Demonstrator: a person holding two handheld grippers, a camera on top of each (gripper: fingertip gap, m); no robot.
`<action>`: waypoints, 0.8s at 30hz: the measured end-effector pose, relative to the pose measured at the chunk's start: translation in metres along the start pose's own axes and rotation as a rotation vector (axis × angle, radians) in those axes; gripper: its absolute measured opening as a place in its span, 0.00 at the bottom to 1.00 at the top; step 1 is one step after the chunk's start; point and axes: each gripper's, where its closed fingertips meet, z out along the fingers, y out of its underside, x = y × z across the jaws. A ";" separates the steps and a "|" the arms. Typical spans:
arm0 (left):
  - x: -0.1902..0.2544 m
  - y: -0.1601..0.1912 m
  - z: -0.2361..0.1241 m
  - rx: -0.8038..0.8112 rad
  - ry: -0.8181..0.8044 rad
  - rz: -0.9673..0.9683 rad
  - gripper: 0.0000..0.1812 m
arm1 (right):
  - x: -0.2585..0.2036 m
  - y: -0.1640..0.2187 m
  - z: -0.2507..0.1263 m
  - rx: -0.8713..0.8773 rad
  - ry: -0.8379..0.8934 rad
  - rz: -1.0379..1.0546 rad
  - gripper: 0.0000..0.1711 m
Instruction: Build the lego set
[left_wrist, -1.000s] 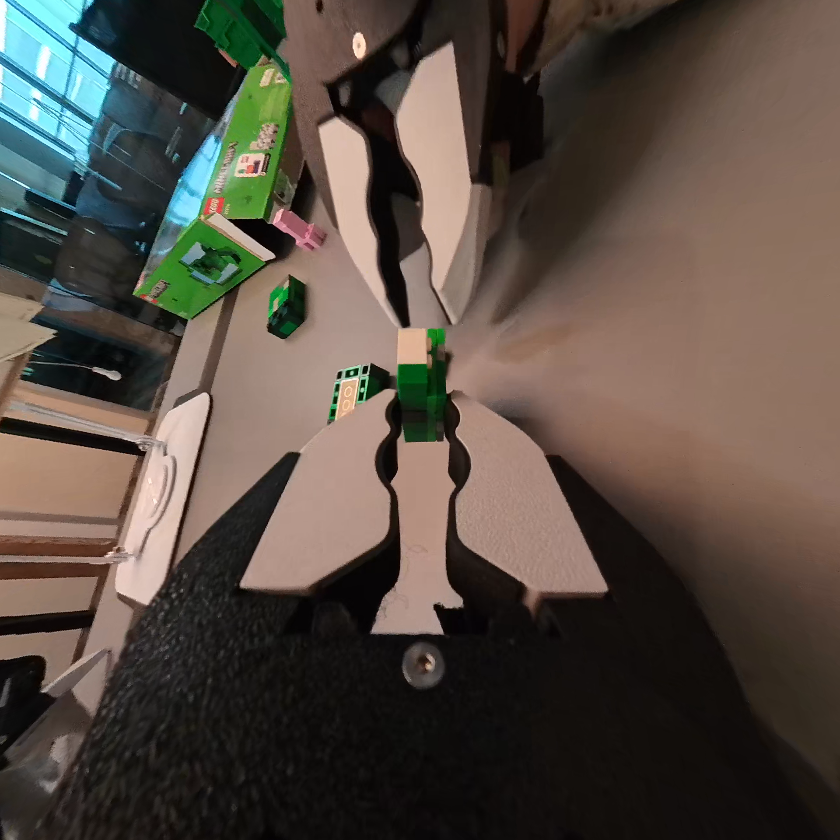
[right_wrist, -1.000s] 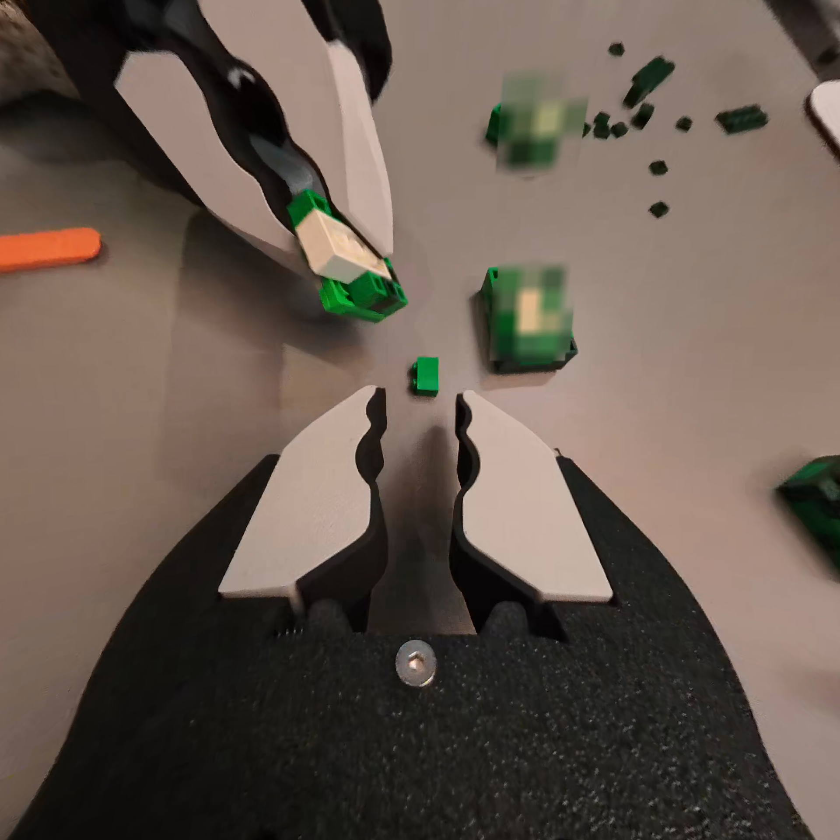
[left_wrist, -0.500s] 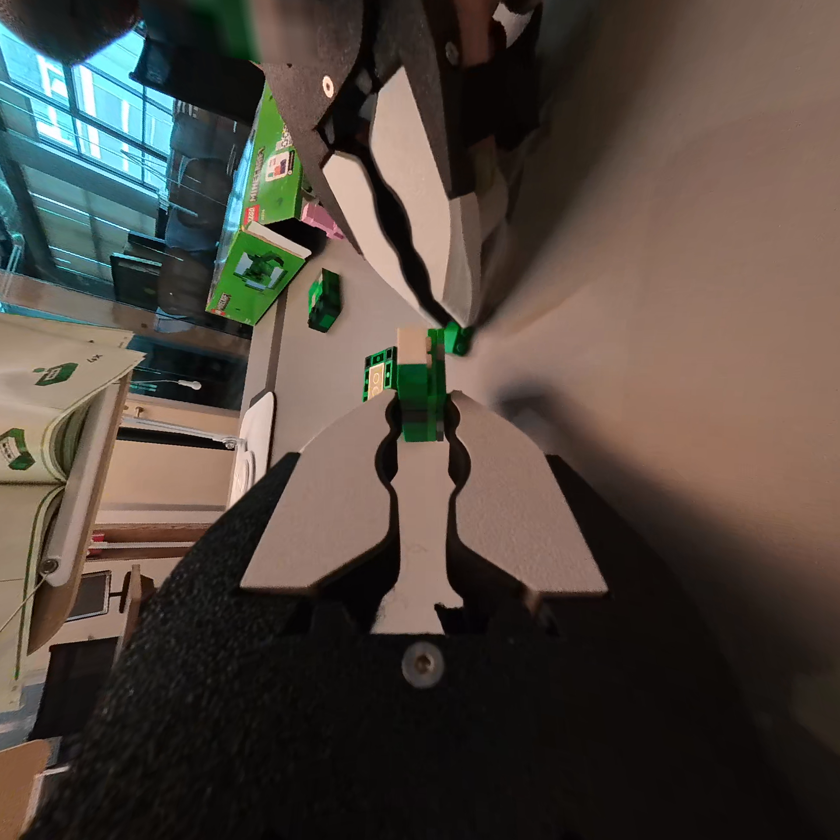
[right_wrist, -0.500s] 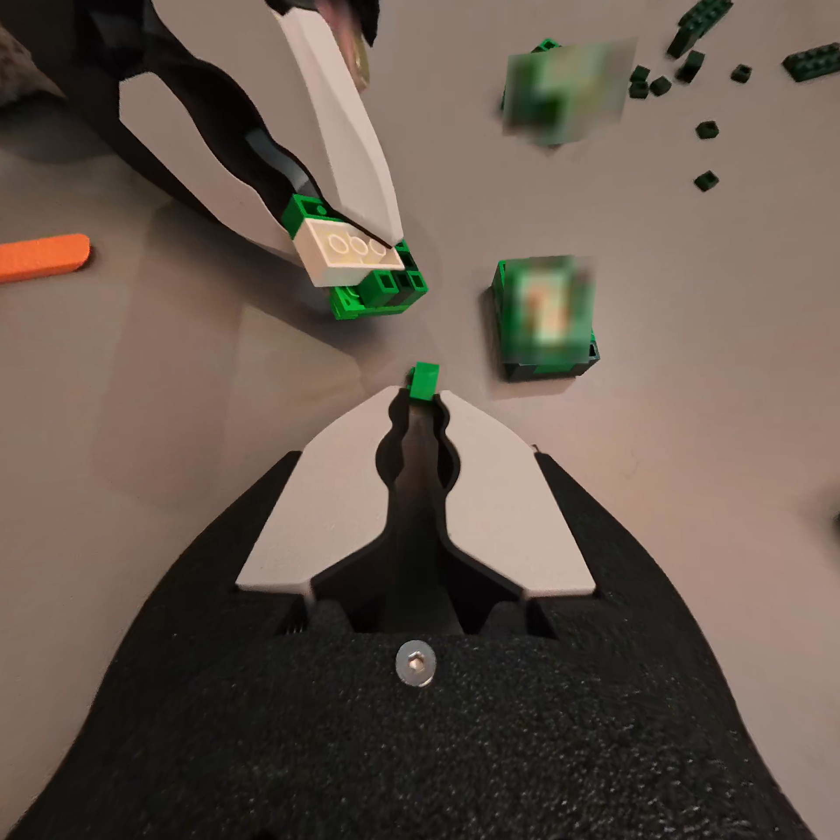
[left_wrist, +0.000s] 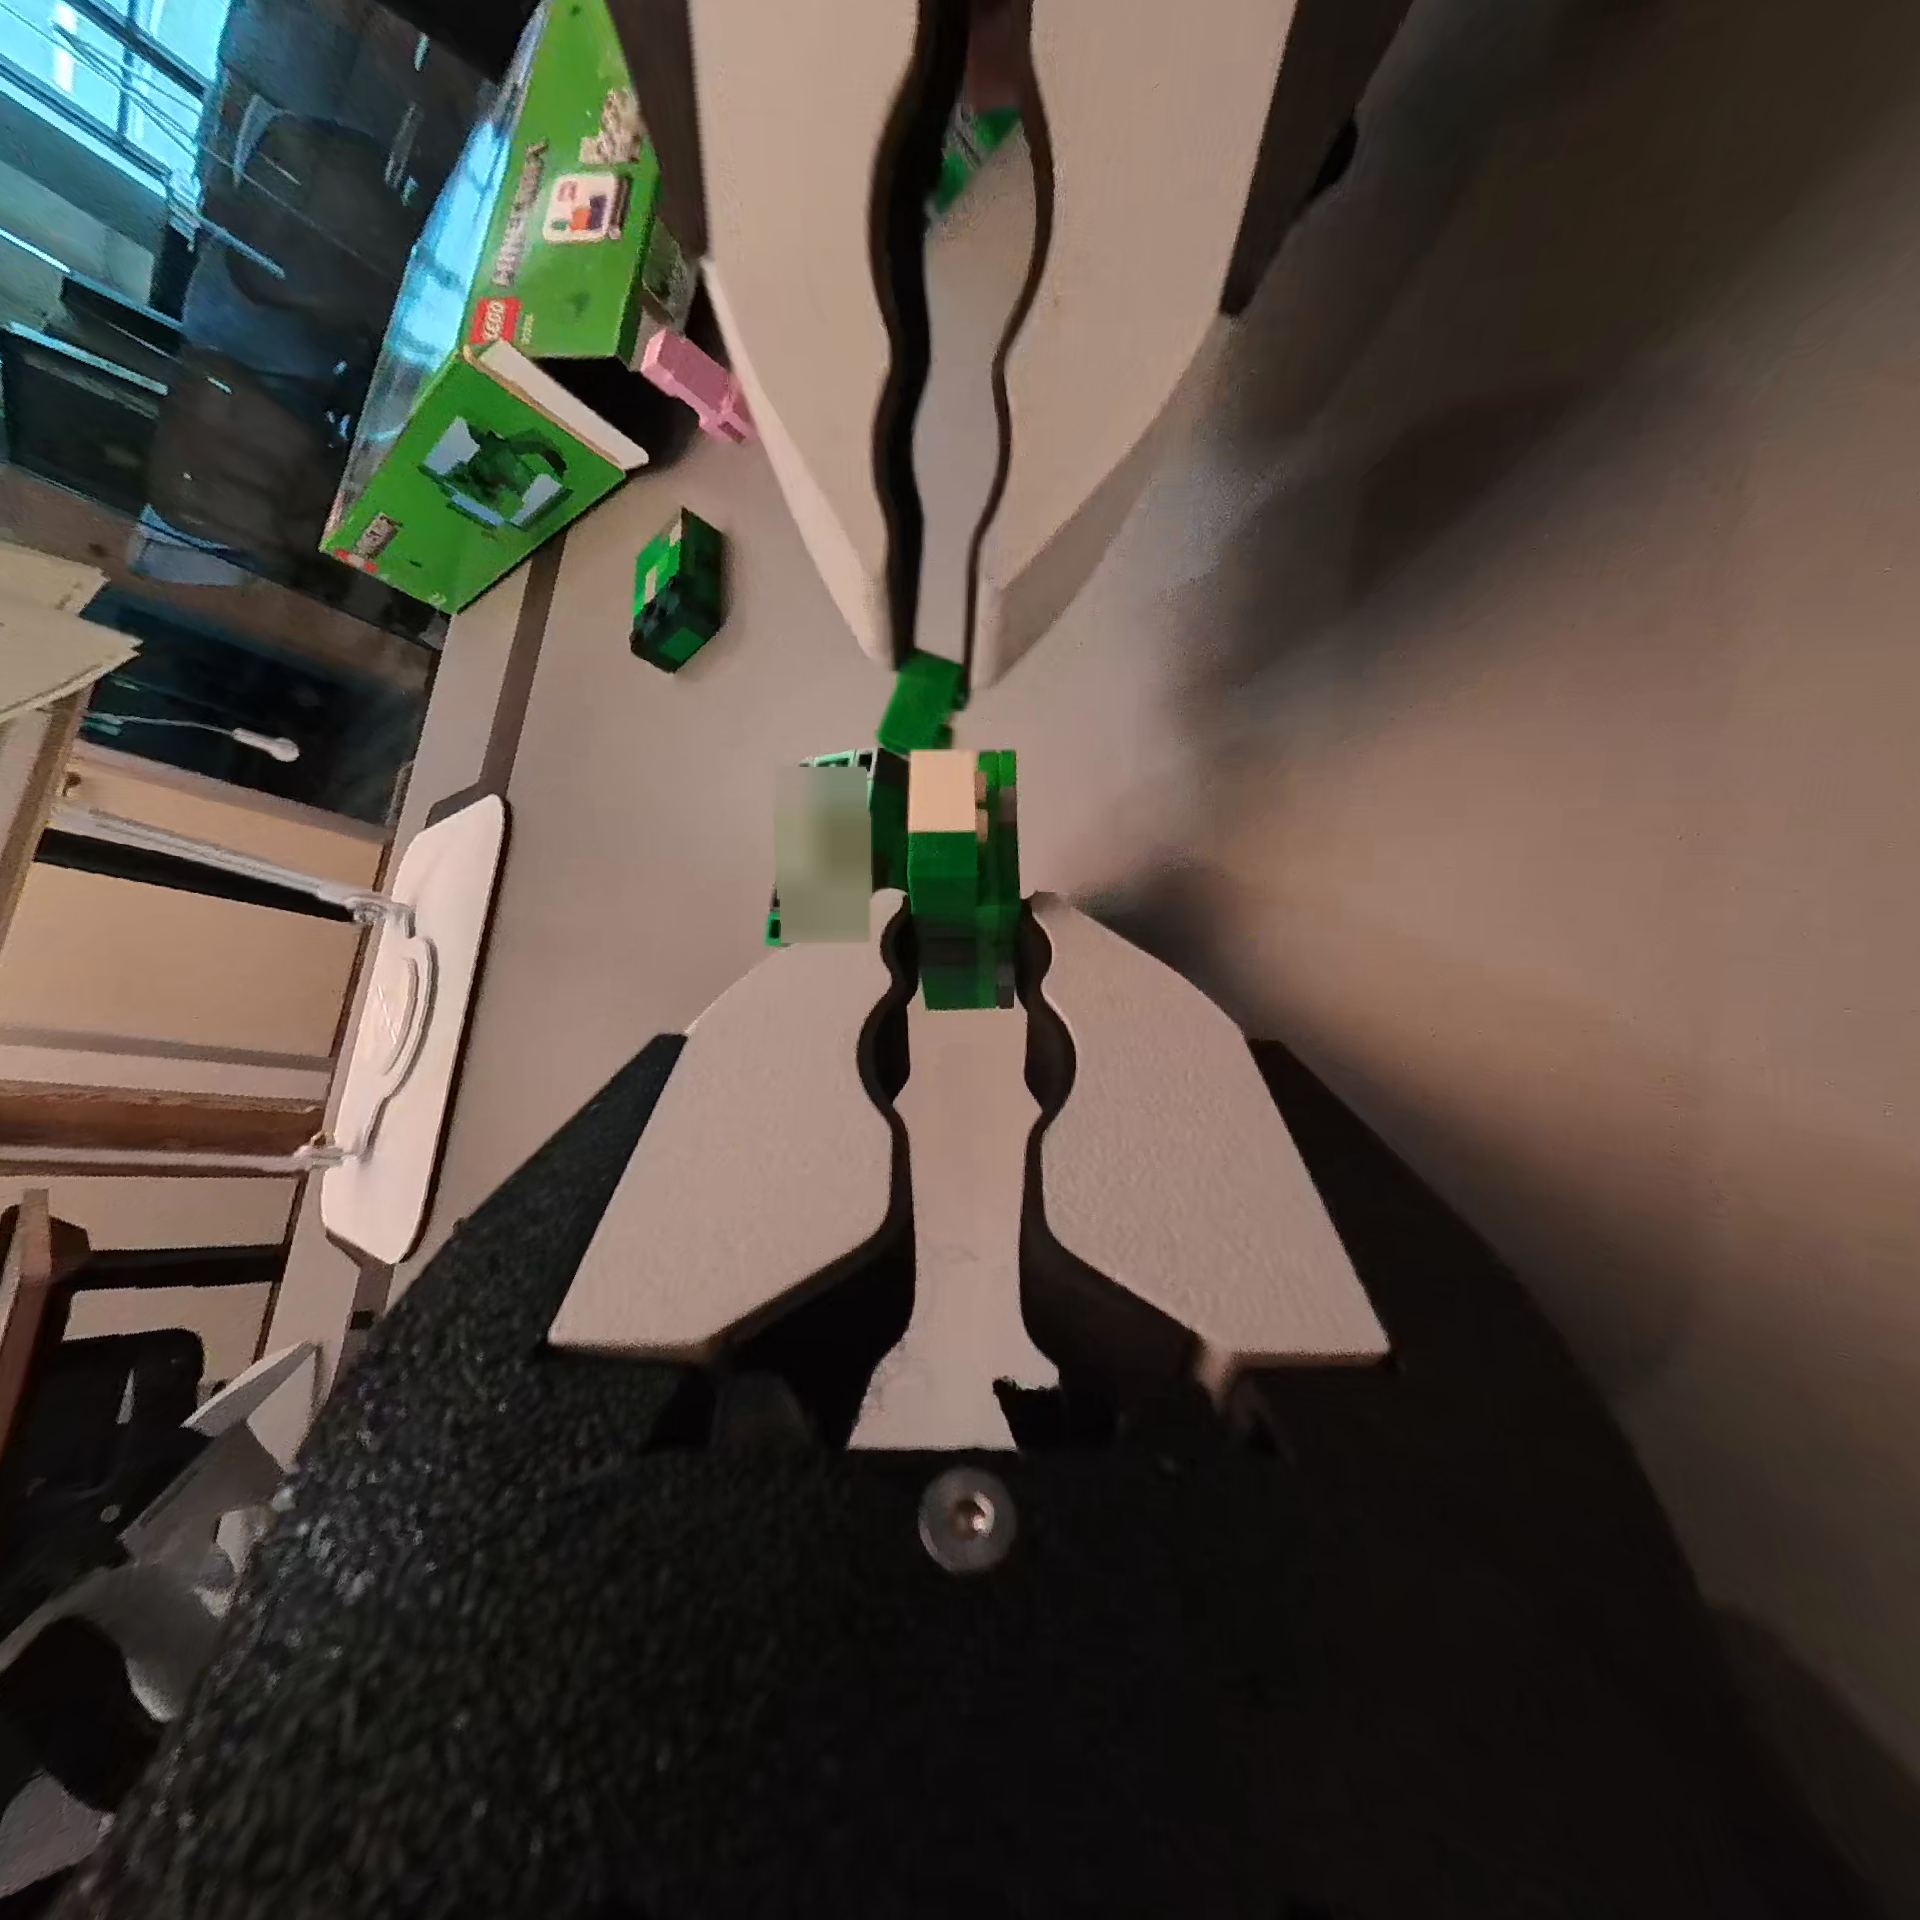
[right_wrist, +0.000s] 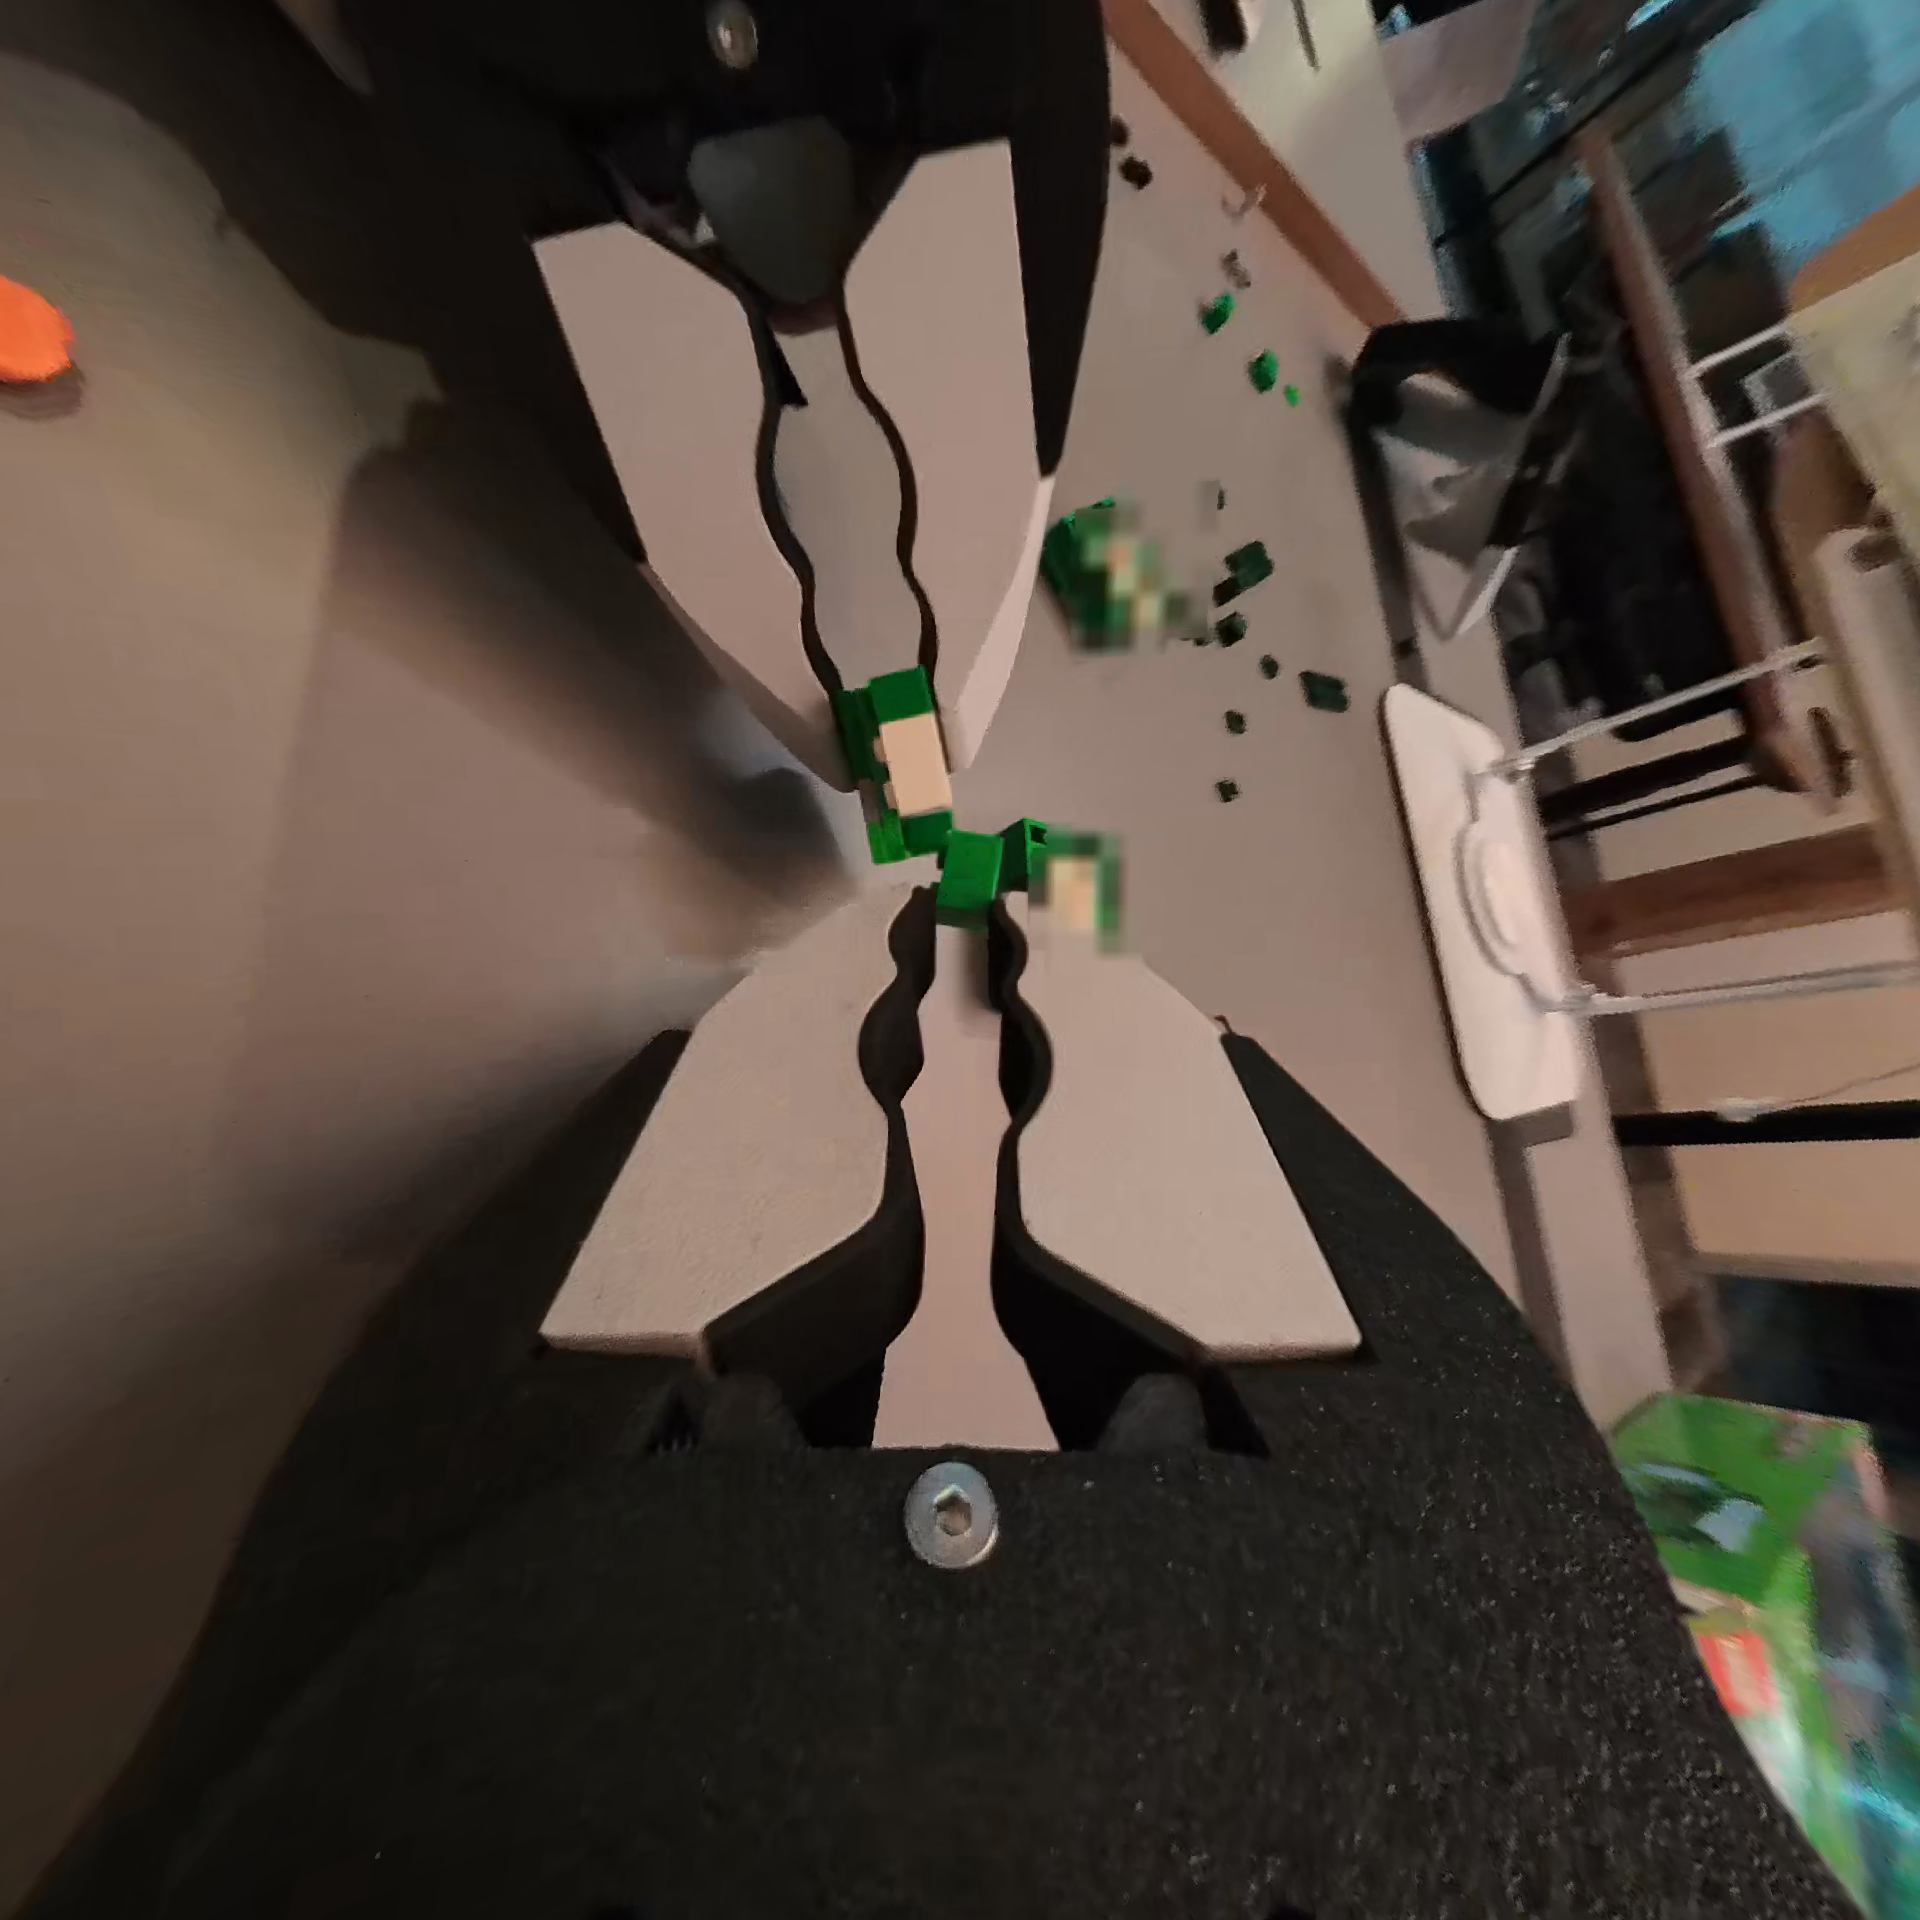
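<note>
Grippers: we see both raised above grey table (left_wrist: 1558, 727), tips facing.
Left gripper (left_wrist: 961, 925): clenched on green-and-white lego assembly (left_wrist: 961, 862).
Right gripper (right_wrist: 961, 914): pinching small green brick (right_wrist: 968, 871), just beside assembly.
Bkgd: green lego box (left_wrist: 488, 447) at table edge; loose dark-green pcs (right_wrist: 1247, 582) scattered.

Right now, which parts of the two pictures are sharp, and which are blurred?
Left wrist view: the green and white brick assembly in the left gripper is fairly sharp; the grey table at right smears. Right wrist view: the small green brick is sharp; the shelves at right streak.
</note>
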 end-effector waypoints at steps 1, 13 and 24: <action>0.001 0.002 0.000 -0.022 0.000 0.010 0.09 | 0.000 -0.002 -0.001 -0.003 0.012 -0.021 0.06; 0.003 0.011 -0.004 -0.104 -0.036 0.134 0.09 | -0.010 0.010 0.008 -0.245 0.051 -0.220 0.06; 0.007 0.011 -0.005 -0.139 -0.068 0.241 0.09 | -0.019 0.007 0.011 -0.249 0.020 -0.178 0.05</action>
